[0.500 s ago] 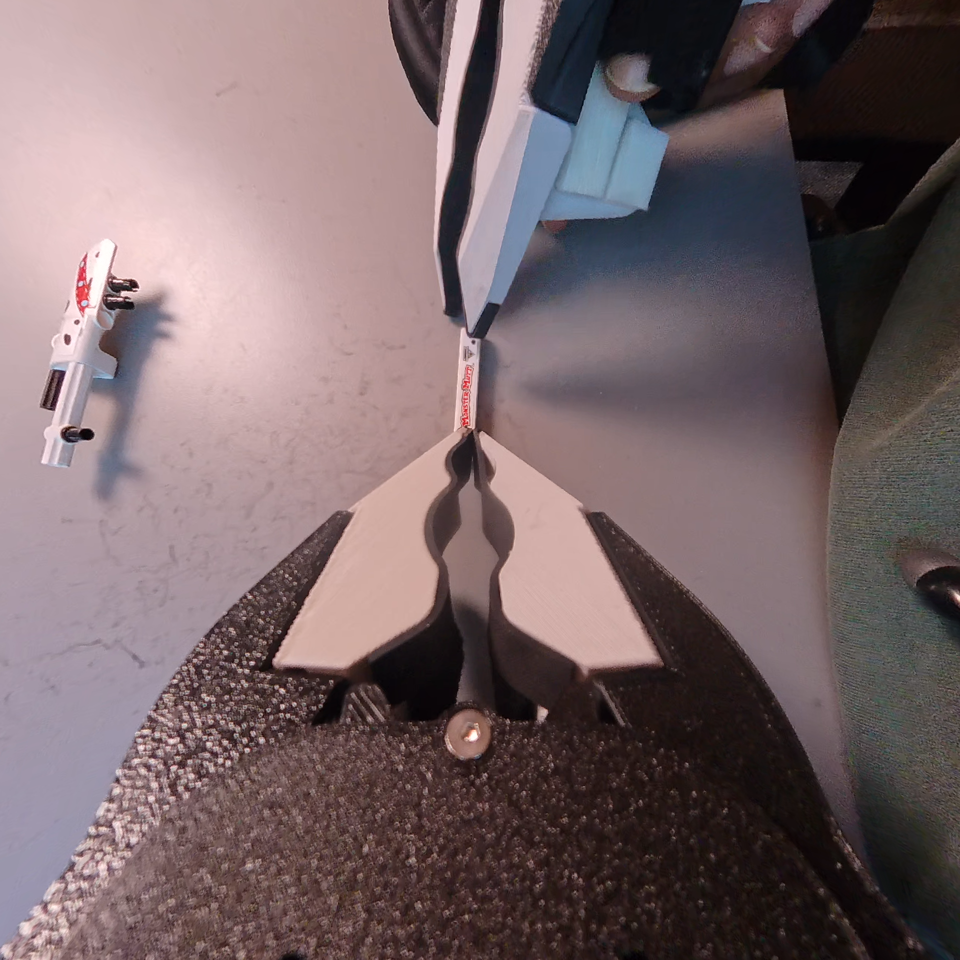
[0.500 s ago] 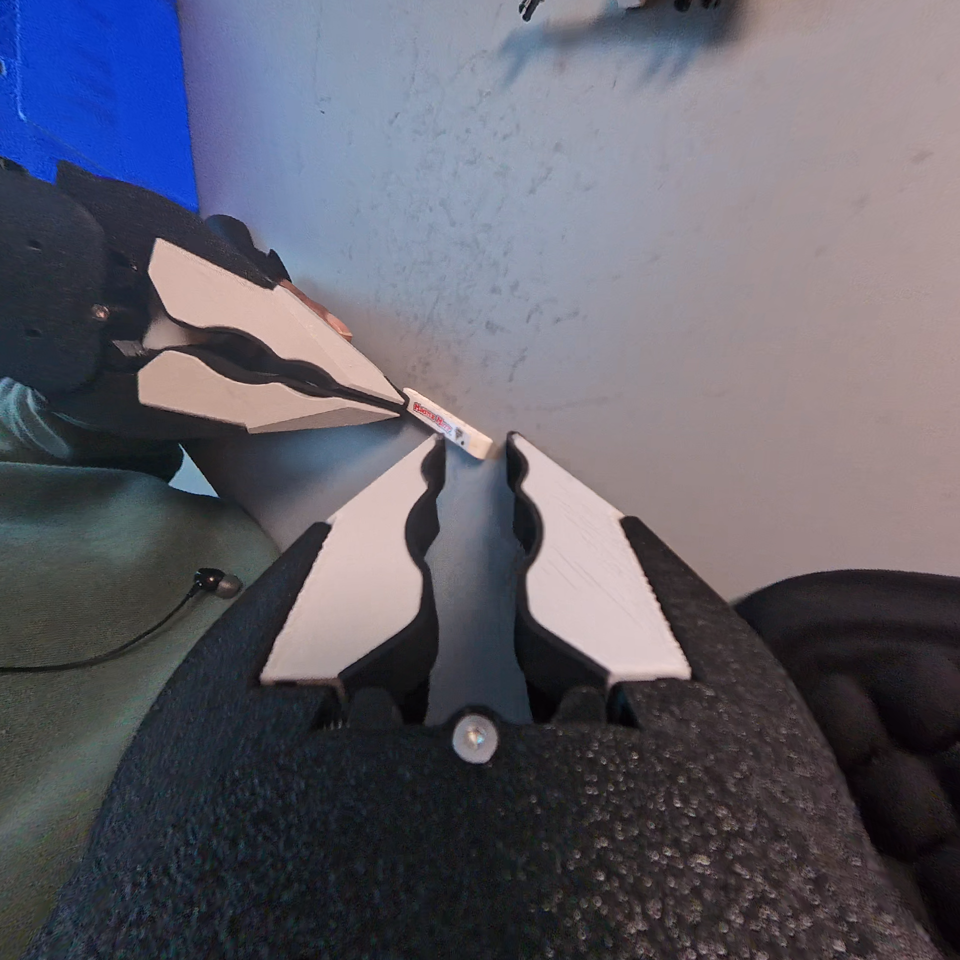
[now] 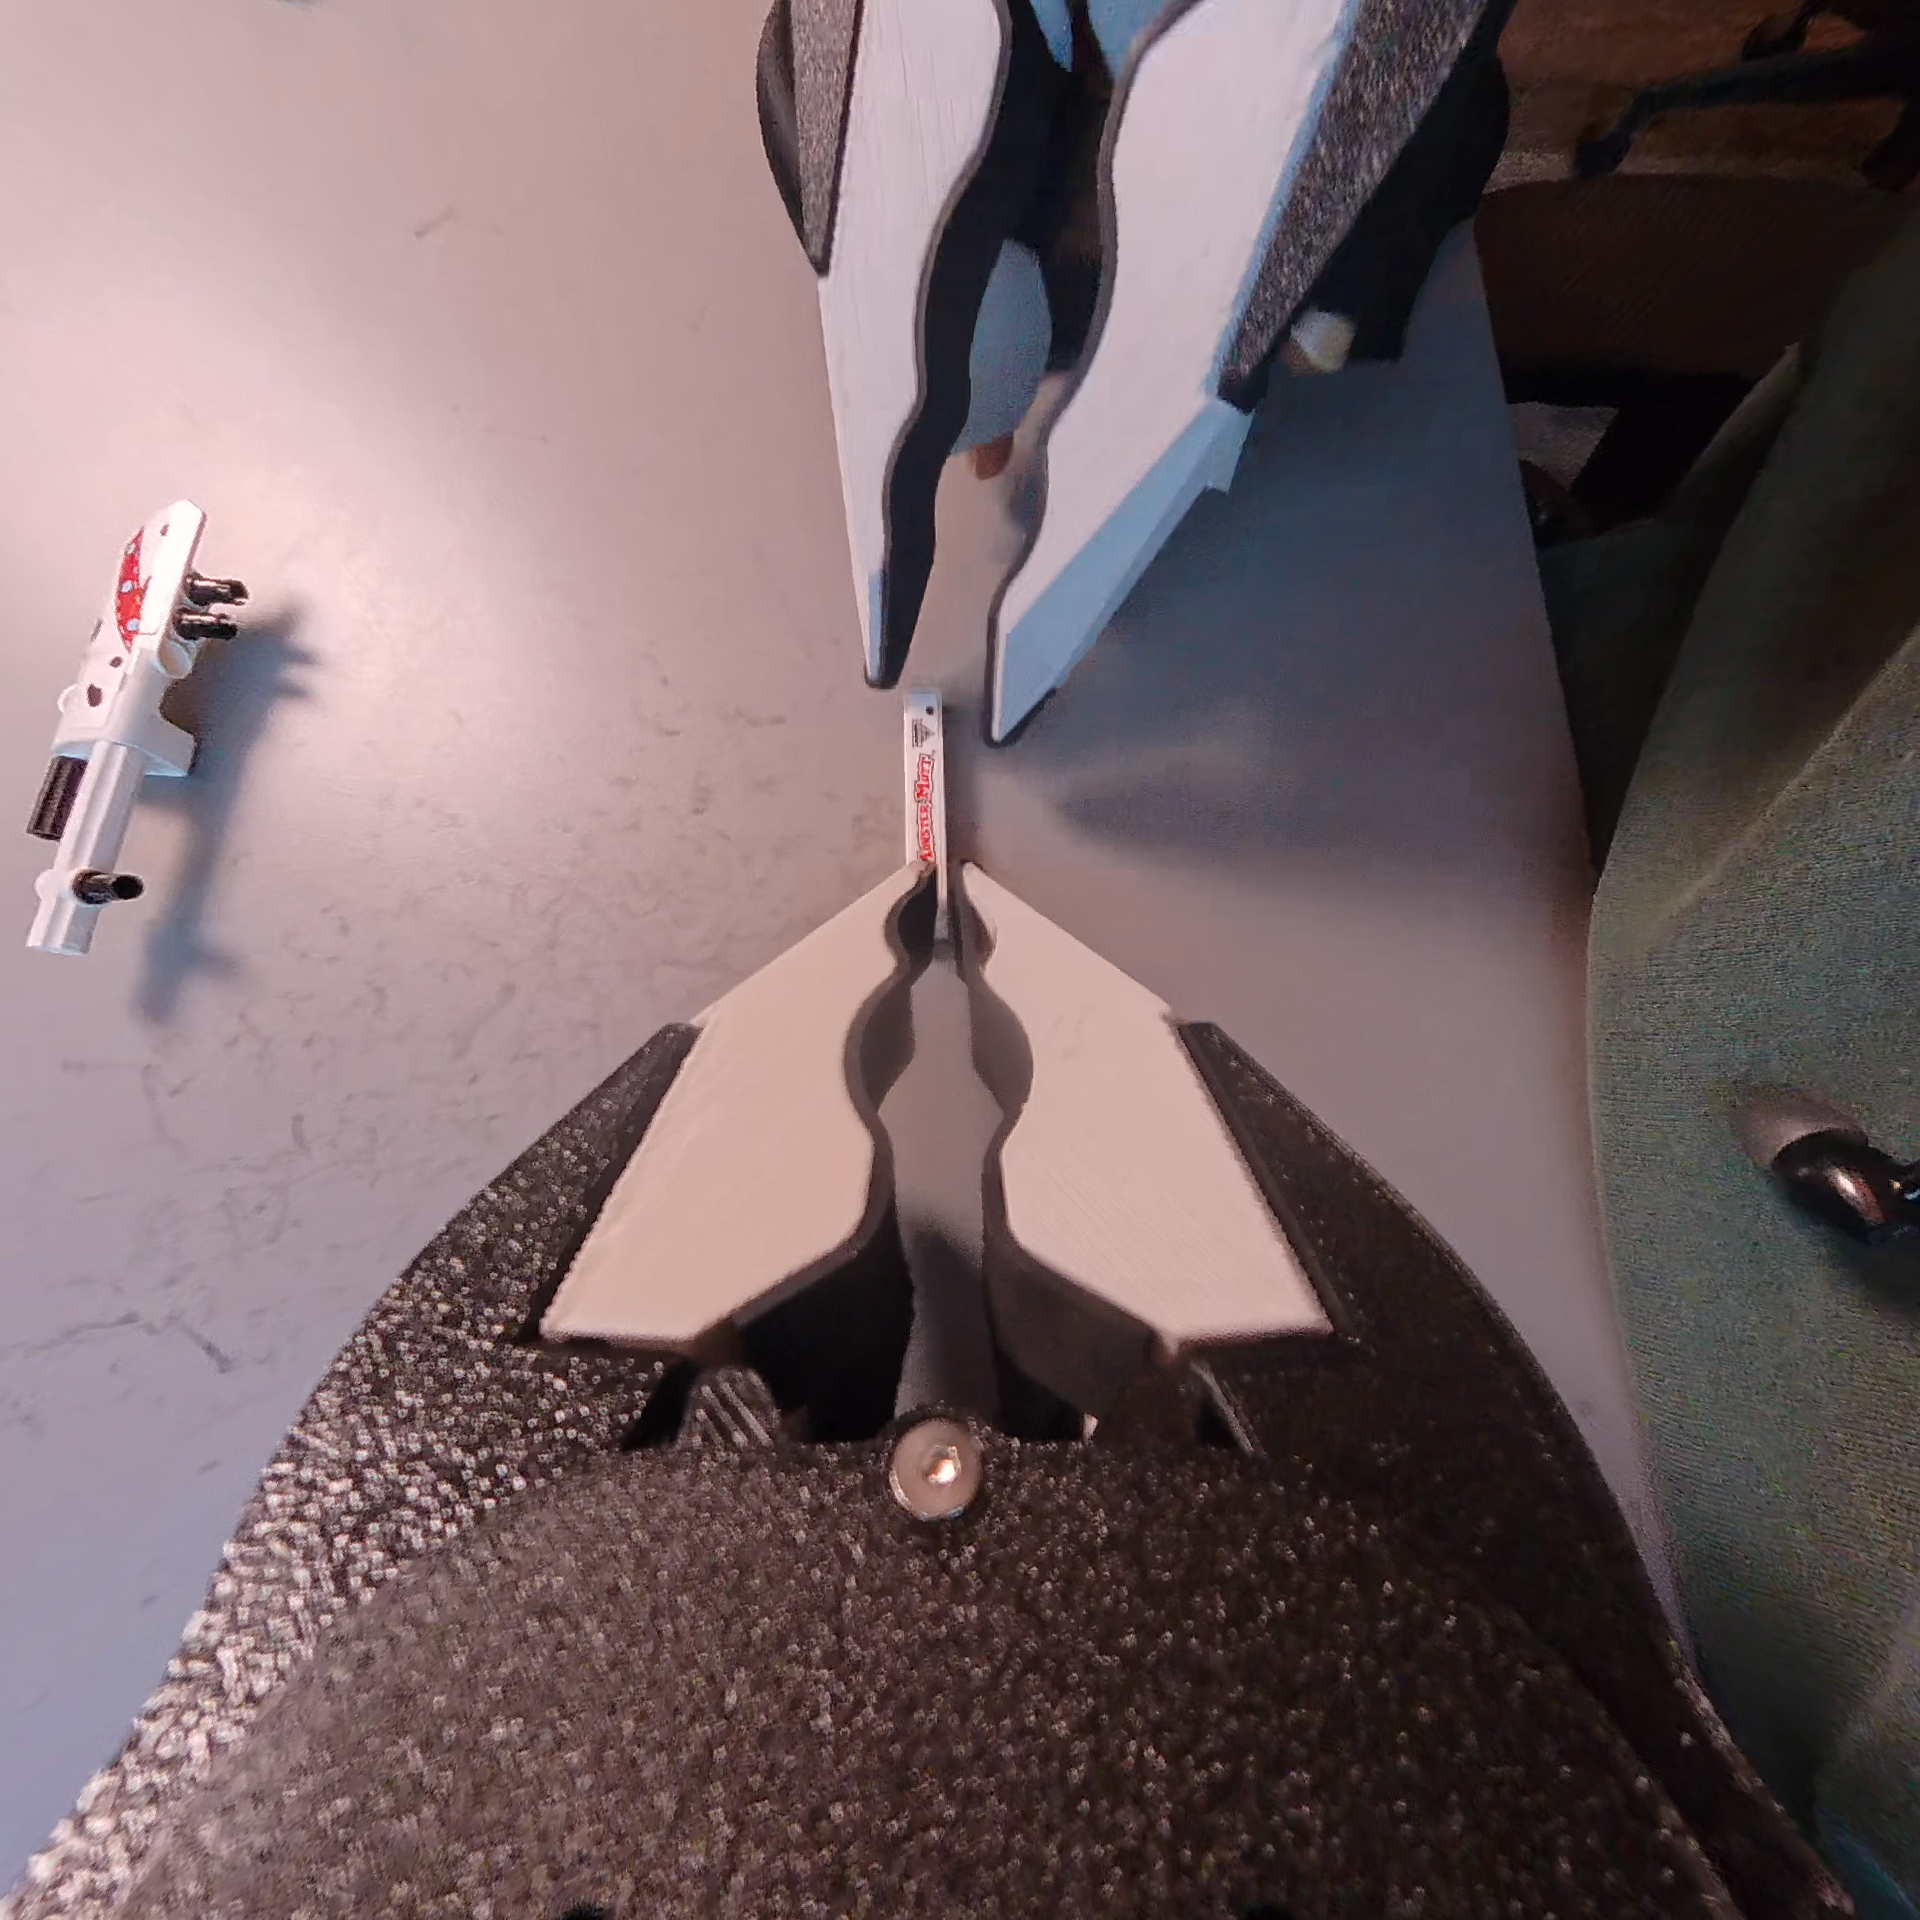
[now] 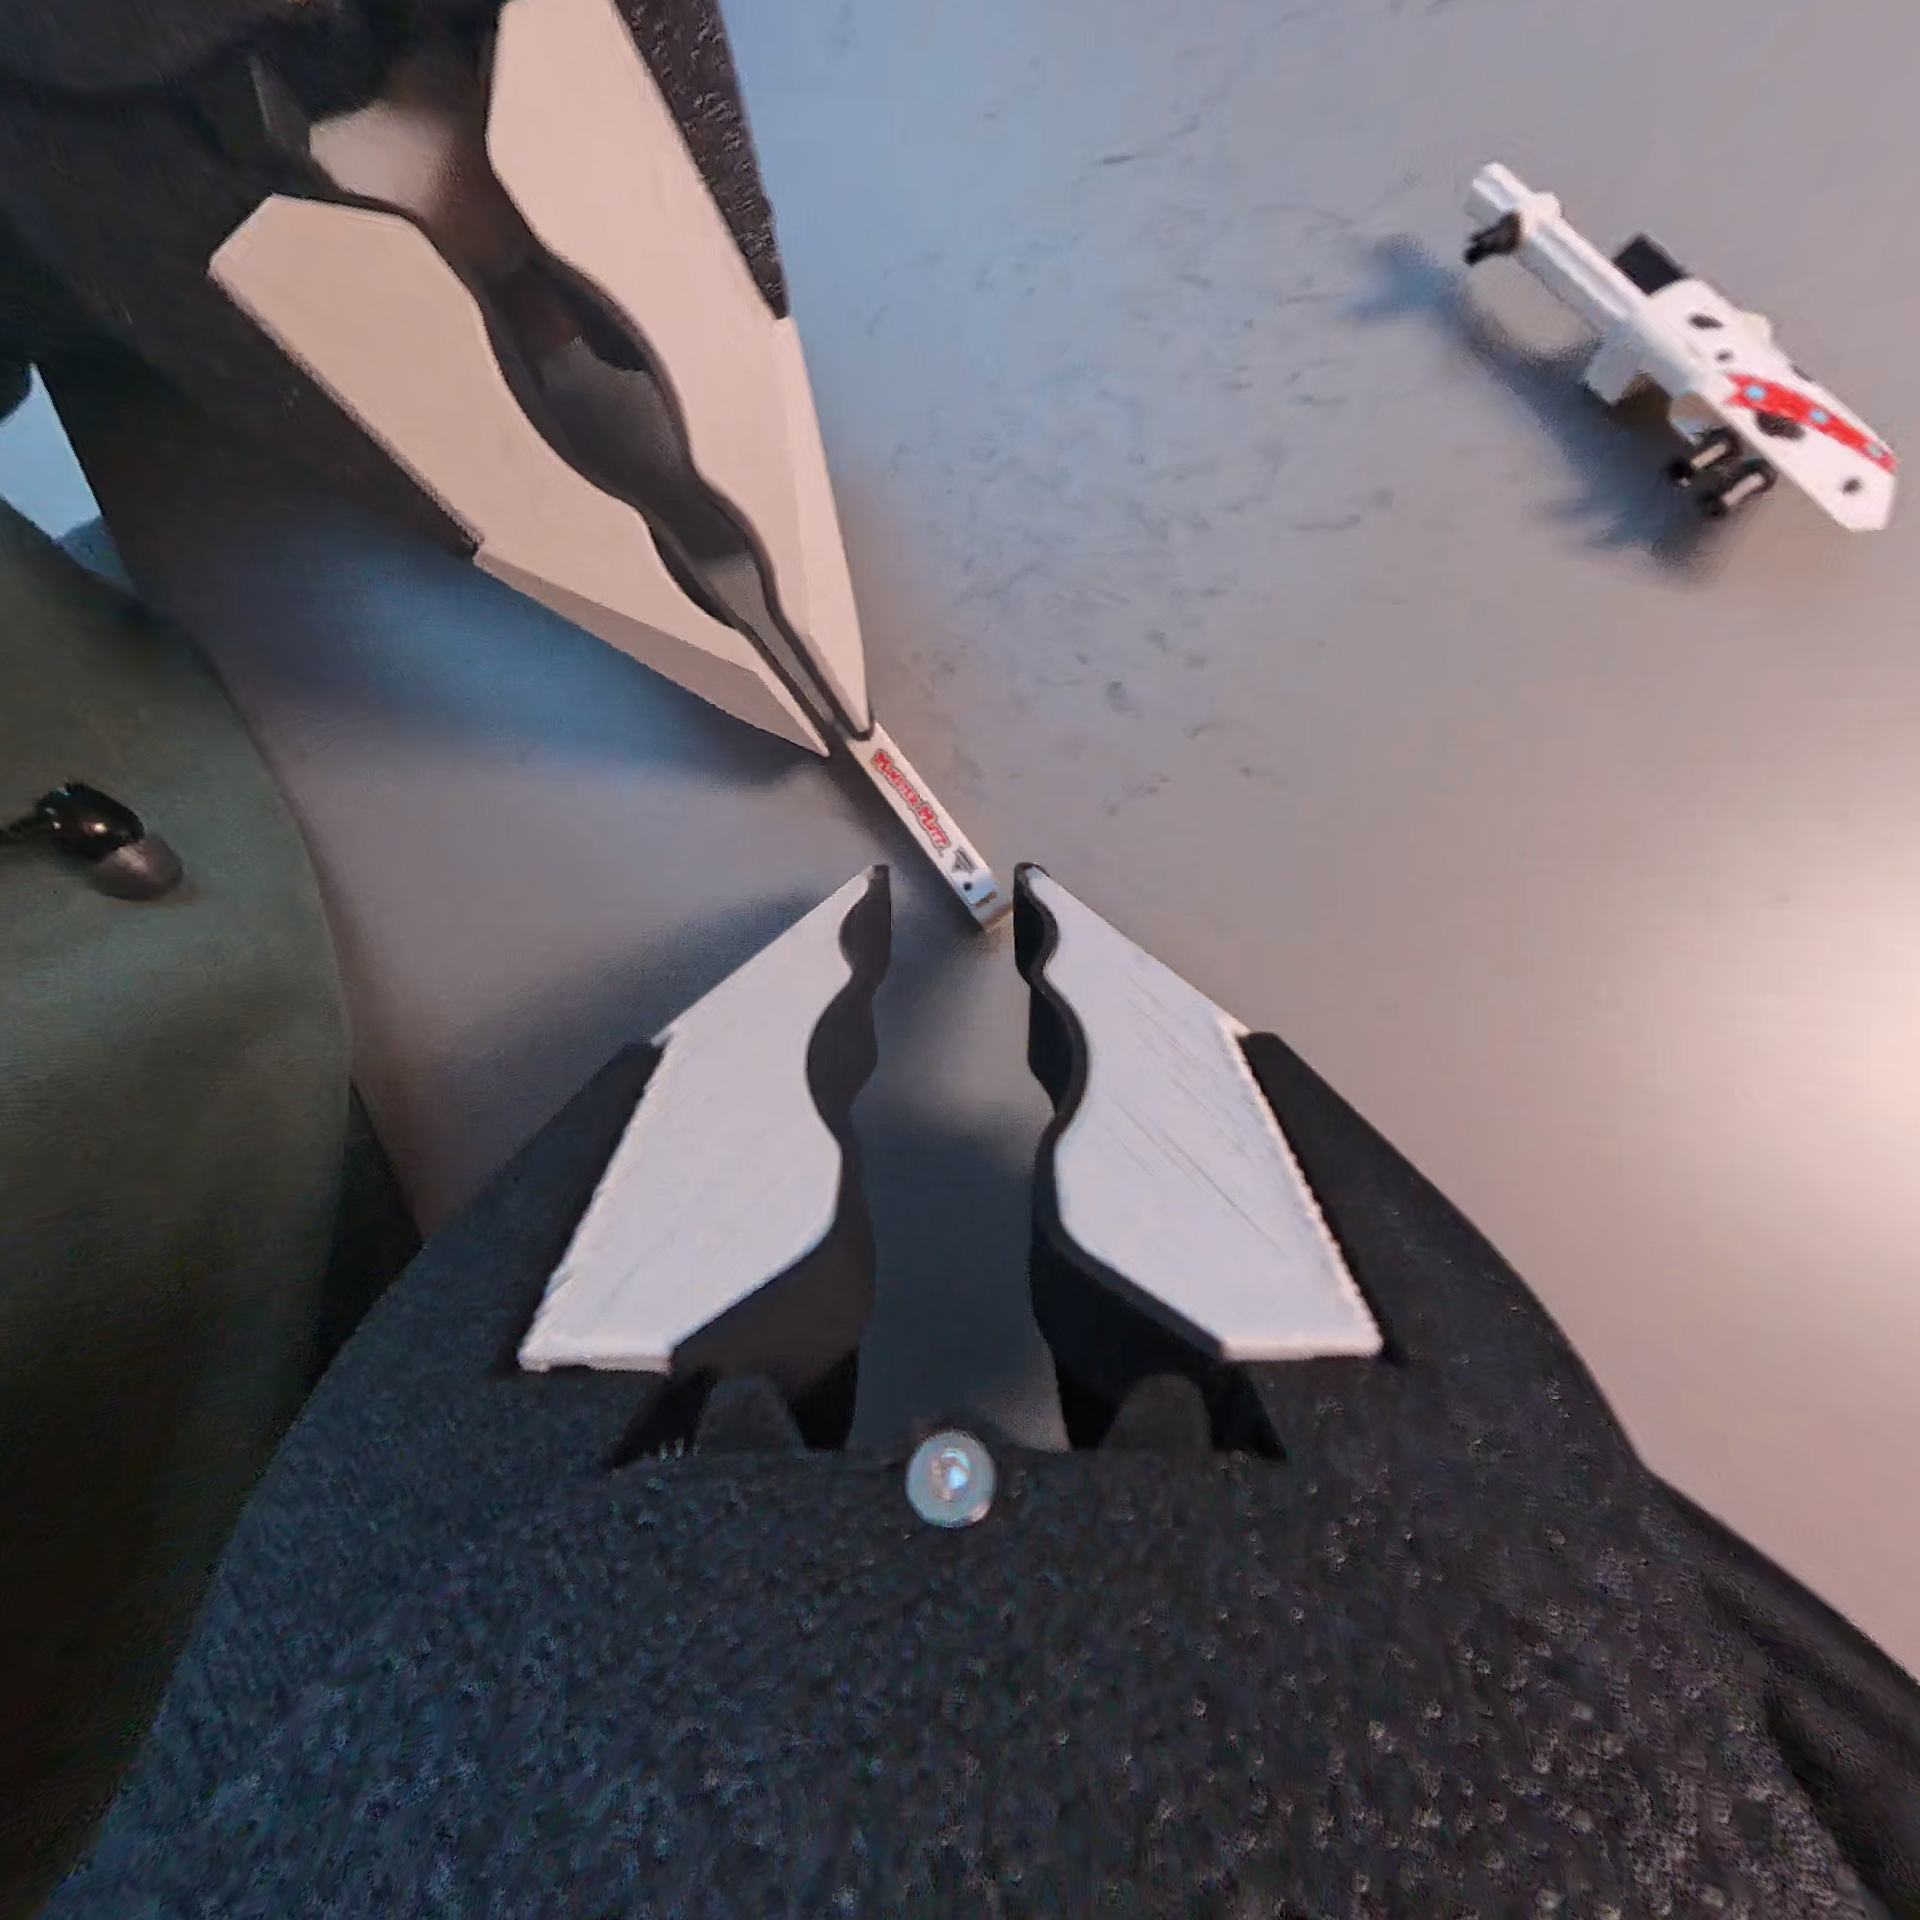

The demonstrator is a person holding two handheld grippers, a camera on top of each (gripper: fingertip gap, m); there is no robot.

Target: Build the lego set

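The grey table (image 3: 436, 312) fills most of both views, its surface faintly scuffed and mottled; along its near edge lies a green garment (image 3: 1766, 1039) with a small black earbud (image 3: 1839, 1195) resting on it, and dark shapes beyond the table corner cannot be identified. The left gripper (image 3: 943, 883) is presented low over the table with its tongs drawn together, clamped on one end of a slim white lego strip (image 3: 925, 774); the strip is long, thin and flat, bears red print along its face and a small dark mark near its free end, and projects straight forward from the tips, apparently just above the table. The right gripper (image 4: 951, 883) faces it from the opposite side with its tongs apart; the strip's free end sits at the mouth of that gap, just beside the right fingertip (image 4: 1029, 883), and contact cannot be confirmed; the picture is slightly blurred there. A white lego assembly (image 4: 1683, 343) lies on the table well apart from both grippers; it is an elongated block with a red patterned panel at one end and several black pins protruding from its side, and it casts a distinct shadow; nothing stands between it and the grippers.
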